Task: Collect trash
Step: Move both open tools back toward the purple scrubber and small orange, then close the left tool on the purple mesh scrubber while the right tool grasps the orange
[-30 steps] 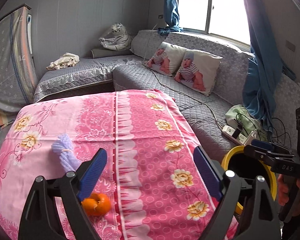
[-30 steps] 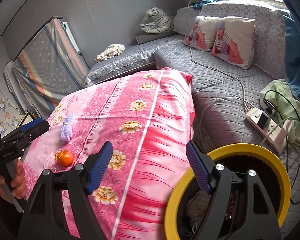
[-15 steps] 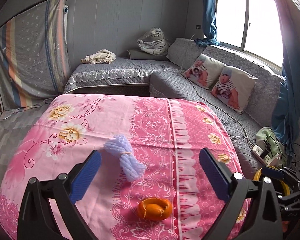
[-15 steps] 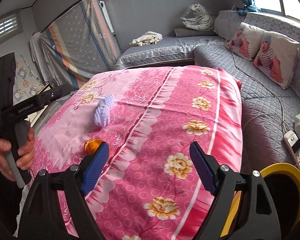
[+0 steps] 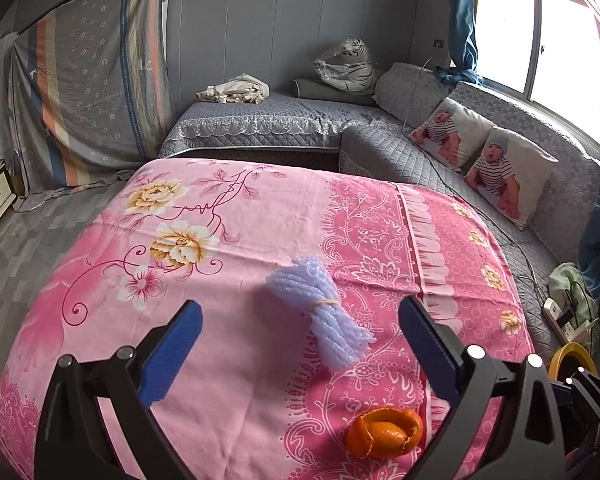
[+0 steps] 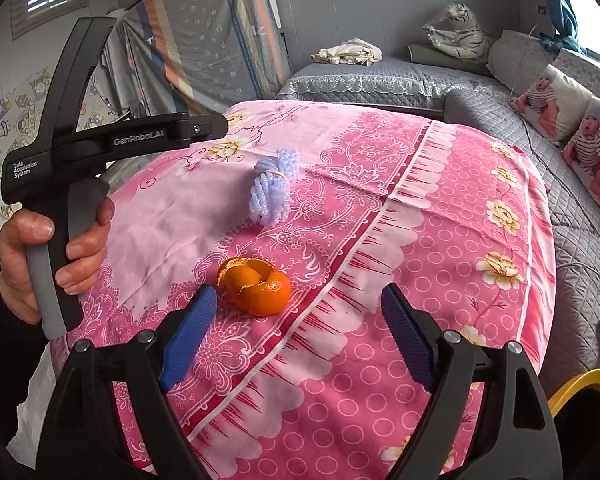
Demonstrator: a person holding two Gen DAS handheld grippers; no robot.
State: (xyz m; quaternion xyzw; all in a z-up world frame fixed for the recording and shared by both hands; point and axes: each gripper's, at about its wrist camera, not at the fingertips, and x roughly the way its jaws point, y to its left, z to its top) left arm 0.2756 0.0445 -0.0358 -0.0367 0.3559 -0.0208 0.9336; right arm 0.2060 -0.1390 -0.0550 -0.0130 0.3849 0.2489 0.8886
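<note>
Orange peel (image 6: 256, 286) is lying on the pink floral cloth (image 6: 440, 240), near its front edge; lilac foam bundle (image 6: 271, 192) is sitting just behind it, apart, not touching. Both pieces are still on the cloth, so neither is collected yet. Yellow-rimmed bin (image 6: 580, 390) is standing off the cloth's right side, low at the frame edge; contents not visible here.

Right gripper (image 6: 296, 336) is hovering just short of the peel, jaws spread wide, holding nothing; peel is sitting close ahead of the left finger, a bit left of the gap's centre. Left gripper (image 5: 300, 344) is also gaping empty, with the foam bundle (image 5: 320, 312) framed between its fingers and the peel (image 5: 384, 432) lower right.

Judgement: both pickups and both drops into the bin remain; peel looks likeliest for the right, bundle for the left.
</note>
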